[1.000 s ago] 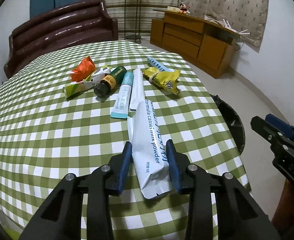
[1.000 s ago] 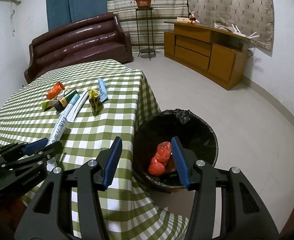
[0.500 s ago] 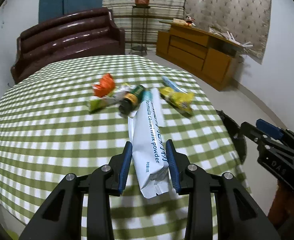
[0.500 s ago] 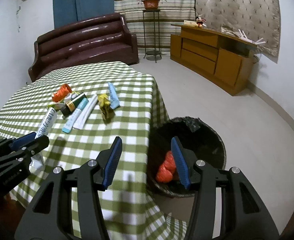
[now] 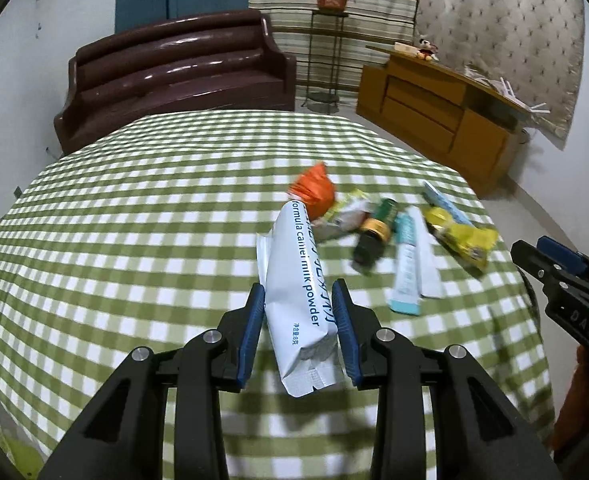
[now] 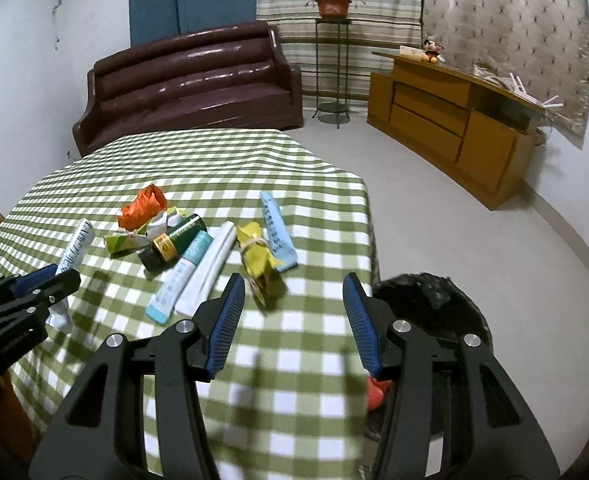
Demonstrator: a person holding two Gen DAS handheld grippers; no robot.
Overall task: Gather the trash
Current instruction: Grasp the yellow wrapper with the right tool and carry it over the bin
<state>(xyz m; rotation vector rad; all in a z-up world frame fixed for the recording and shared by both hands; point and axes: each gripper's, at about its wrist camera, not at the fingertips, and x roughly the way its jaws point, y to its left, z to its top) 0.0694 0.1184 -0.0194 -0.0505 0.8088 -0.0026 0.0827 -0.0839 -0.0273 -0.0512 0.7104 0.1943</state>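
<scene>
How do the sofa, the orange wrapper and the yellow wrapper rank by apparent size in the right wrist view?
1. sofa, far the largest, though farthest.
2. and 3. orange wrapper and yellow wrapper: look alike, unranked.

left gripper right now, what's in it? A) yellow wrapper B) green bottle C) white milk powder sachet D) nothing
C: the left gripper is shut on the white sachet, held clear above the table; the bottle and yellow wrapper lie on the cloth.
</scene>
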